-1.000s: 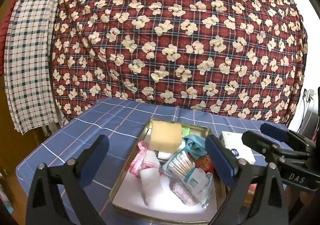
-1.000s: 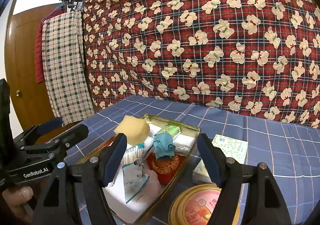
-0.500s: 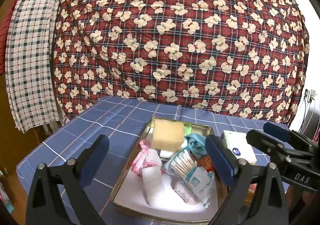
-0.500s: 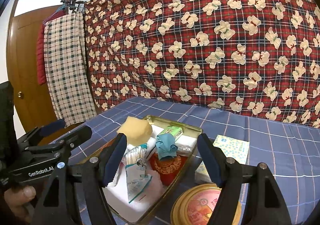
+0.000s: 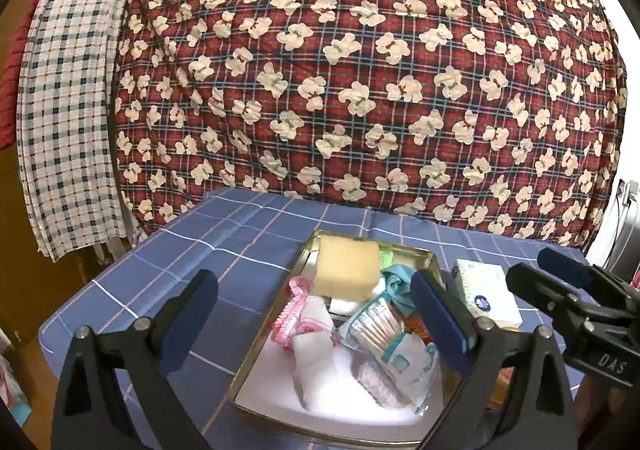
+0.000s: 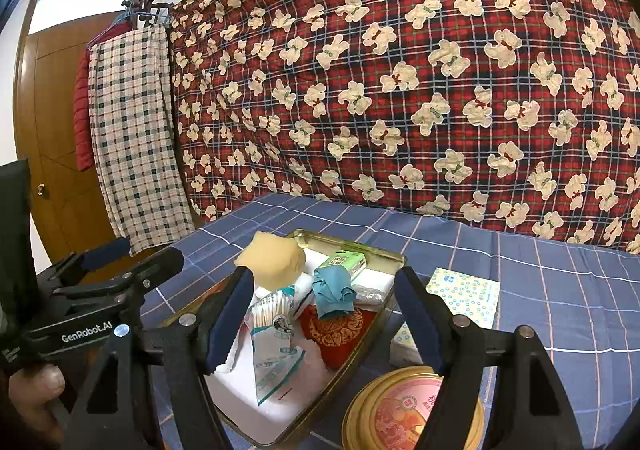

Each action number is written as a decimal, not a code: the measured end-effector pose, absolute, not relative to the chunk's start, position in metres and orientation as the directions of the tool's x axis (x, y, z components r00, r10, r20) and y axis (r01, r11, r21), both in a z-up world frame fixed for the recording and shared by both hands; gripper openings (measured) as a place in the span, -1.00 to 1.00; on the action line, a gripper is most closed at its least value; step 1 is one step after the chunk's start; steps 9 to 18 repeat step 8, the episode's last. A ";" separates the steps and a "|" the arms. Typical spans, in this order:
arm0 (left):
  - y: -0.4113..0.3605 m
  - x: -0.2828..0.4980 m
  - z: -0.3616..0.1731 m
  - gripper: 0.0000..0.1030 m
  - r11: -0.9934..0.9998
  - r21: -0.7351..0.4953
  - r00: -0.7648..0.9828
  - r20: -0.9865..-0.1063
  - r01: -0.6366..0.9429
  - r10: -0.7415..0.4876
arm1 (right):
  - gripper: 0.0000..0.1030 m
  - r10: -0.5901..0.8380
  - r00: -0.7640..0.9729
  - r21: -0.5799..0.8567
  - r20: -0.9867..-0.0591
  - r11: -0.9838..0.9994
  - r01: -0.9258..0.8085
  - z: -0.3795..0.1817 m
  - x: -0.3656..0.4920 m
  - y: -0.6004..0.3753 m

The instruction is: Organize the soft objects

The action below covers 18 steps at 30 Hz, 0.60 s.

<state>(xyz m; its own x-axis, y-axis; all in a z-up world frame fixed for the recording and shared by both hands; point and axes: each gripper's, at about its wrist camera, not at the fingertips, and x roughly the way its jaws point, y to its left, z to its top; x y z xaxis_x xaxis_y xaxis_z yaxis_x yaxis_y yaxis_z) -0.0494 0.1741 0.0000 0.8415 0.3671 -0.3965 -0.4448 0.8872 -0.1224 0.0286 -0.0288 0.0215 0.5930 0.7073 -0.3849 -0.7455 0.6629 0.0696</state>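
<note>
Your left gripper is wide open and holds nothing. Your right gripper is also wide open and empty. The tray with the soft things lies ahead of both. The sponge sits beyond your left fingers. The teal cloth is between your right fingers, the tissue pack just outside the right one.

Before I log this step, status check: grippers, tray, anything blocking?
Left gripper open, empty. Right gripper open, empty. Metal tray heaped, yellow sponge on top. Tissue pack and round tin beside tray.
</note>
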 end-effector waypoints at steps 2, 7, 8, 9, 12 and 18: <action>0.175 -0.049 -0.001 0.91 0.889 -0.123 0.842 -0.401 -0.441 0.362 | 0.45 0.708 0.593 0.070 -0.385 0.662 -0.746 0.021 0.028 -0.029; 0.173 -0.047 -0.001 0.91 0.893 -0.109 0.842 -0.400 -0.436 0.362 | 0.45 0.709 0.590 0.071 -0.386 0.660 -0.748 0.020 0.026 -0.028; 0.171 -0.047 -0.001 0.91 0.895 -0.109 0.844 -0.400 -0.432 0.359 | 0.45 0.708 0.591 0.070 -0.386 0.661 -0.747 0.020 0.026 -0.028; 0.171 -0.047 -0.001 0.91 0.895 -0.109 0.844 -0.400 -0.432 0.359 | 0.45 0.708 0.591 0.070 -0.386 0.661 -0.747 0.020 0.026 -0.028; 0.171 -0.047 -0.001 0.91 0.895 -0.109 0.844 -0.400 -0.432 0.359 | 0.45 0.708 0.591 0.070 -0.386 0.661 -0.747 0.020 0.026 -0.028; 0.171 -0.047 -0.001 0.91 0.895 -0.109 0.844 -0.400 -0.432 0.359 | 0.45 0.708 0.591 0.070 -0.386 0.661 -0.747 0.020 0.026 -0.028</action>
